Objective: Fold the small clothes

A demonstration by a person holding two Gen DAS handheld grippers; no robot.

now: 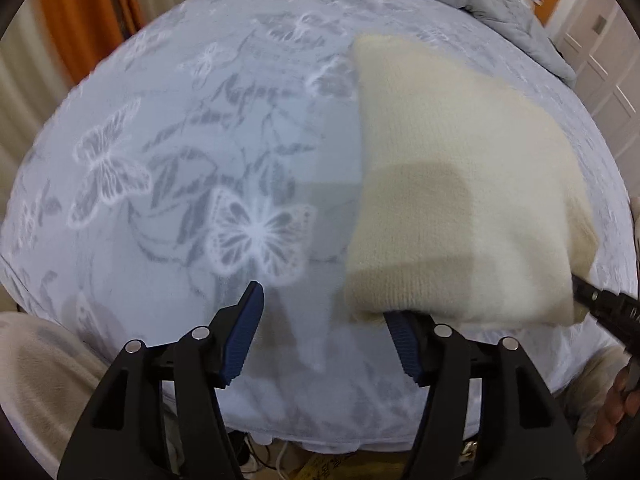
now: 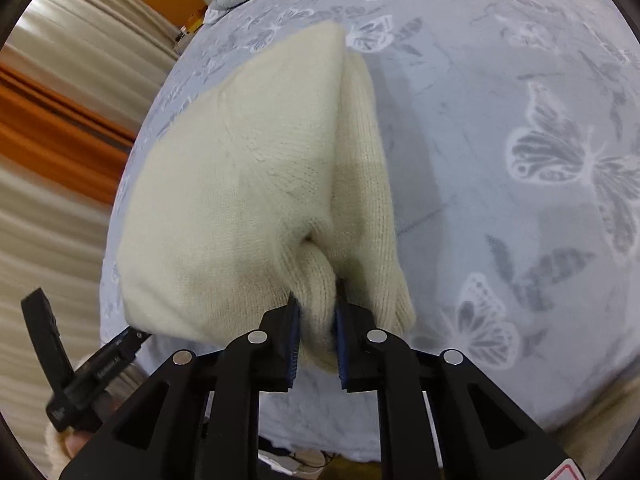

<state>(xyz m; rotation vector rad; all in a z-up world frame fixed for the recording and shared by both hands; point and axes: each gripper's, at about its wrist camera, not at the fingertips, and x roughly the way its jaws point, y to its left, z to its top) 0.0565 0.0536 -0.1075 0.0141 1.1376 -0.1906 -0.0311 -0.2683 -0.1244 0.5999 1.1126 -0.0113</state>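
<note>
A cream knitted garment [image 1: 460,200] lies folded on the butterfly-print bed sheet [image 1: 180,160]. My left gripper [image 1: 324,304] is open at its near left corner. One blue pad rests bare on the sheet, while the other fingertip is tucked under the knit's edge. My right gripper [image 1: 580,288] reaches into the near right corner. In the right wrist view the right gripper [image 2: 316,312] is shut on a bunched fold of the garment [image 2: 248,184], with knit squeezed between both pads. The left gripper's fingers [image 2: 40,312] show at the lower left, one of them slipping under the garment.
A crumpled grey duvet [image 1: 500,4] lies at the bed's far end. Orange and cream curtains [image 1: 92,12] hang to the left, with white cupboard doors [image 1: 600,60] to the right. The bed's near edge runs just below both grippers. A cream sleeve [image 1: 40,380] is at lower left.
</note>
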